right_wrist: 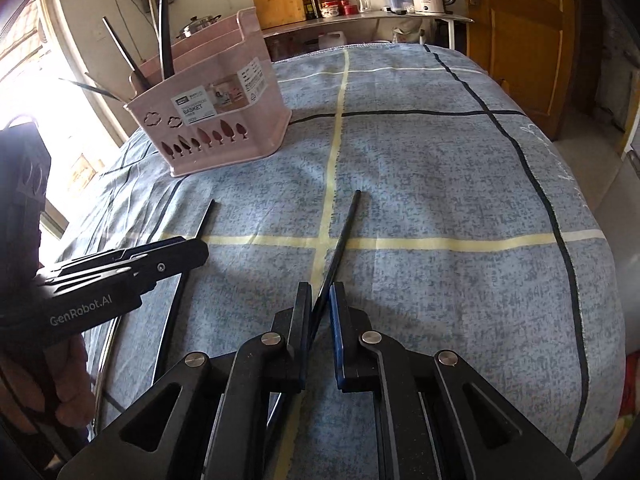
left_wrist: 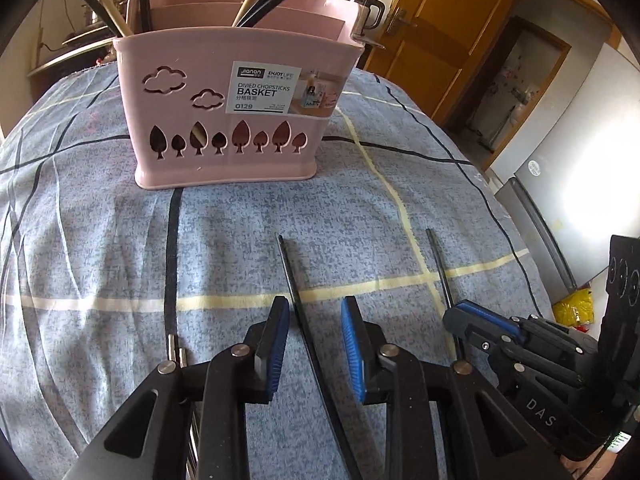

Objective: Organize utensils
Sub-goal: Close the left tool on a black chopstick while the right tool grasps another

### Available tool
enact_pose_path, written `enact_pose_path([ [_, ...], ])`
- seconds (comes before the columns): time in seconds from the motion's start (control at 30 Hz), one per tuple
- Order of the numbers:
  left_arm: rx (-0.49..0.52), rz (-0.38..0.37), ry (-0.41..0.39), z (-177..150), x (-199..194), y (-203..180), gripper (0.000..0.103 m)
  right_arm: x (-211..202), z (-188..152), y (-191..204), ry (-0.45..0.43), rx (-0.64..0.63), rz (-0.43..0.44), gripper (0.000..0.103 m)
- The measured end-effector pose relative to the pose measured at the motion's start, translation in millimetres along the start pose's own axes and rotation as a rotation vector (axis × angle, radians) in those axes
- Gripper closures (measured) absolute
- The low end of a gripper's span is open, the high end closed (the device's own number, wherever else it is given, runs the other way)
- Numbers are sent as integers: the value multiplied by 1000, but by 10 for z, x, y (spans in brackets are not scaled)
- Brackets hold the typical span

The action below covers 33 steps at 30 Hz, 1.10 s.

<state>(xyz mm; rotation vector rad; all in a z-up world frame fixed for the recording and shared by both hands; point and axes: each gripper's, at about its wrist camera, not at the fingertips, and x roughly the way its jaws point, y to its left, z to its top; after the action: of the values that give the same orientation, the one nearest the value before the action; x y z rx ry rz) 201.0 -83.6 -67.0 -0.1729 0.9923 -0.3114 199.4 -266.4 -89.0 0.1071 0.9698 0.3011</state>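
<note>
Both wrist views look low across the cloth (left_wrist: 240, 240) toward the basket (left_wrist: 224, 120).

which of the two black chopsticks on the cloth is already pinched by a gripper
The black chopstick crossing the yellow stripe: the right gripper is shut on it. The other black chopstick lies loose between the open left gripper fingers.

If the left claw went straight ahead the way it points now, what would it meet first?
Probably the pink chopsticks basket. The left claw is open around a black chopstick lying on the cloth; only bare cloth shows between, though depth is unclear.
</note>
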Motion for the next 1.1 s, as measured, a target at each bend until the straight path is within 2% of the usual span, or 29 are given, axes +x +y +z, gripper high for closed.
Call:
enact_pose_path([
  [0.1, 29, 35, -9, -2, 21, -36, 78, 40, 54, -11, 1, 9, -15, 94],
  [0.27, 53, 94, -19, -4, 61, -54, 95, 101, 132, 3, 12, 14, -36, 94],
  [0.37, 41, 87, -21, 16, 88, -42, 95, 127, 167, 17, 16, 13, -50, 94],
  [0.57, 68, 123, -19, -28, 55, -88, 95, 164, 194, 49, 18, 2, -64, 94],
  [0.8, 38, 72, 3, 33, 65, -79, 98, 132, 230, 25, 22, 20, -34, 96],
  [1.1, 32, 2, -91, 228, -380, -106, 98, -228, 395, 122, -76, 1, 15, 98],
])
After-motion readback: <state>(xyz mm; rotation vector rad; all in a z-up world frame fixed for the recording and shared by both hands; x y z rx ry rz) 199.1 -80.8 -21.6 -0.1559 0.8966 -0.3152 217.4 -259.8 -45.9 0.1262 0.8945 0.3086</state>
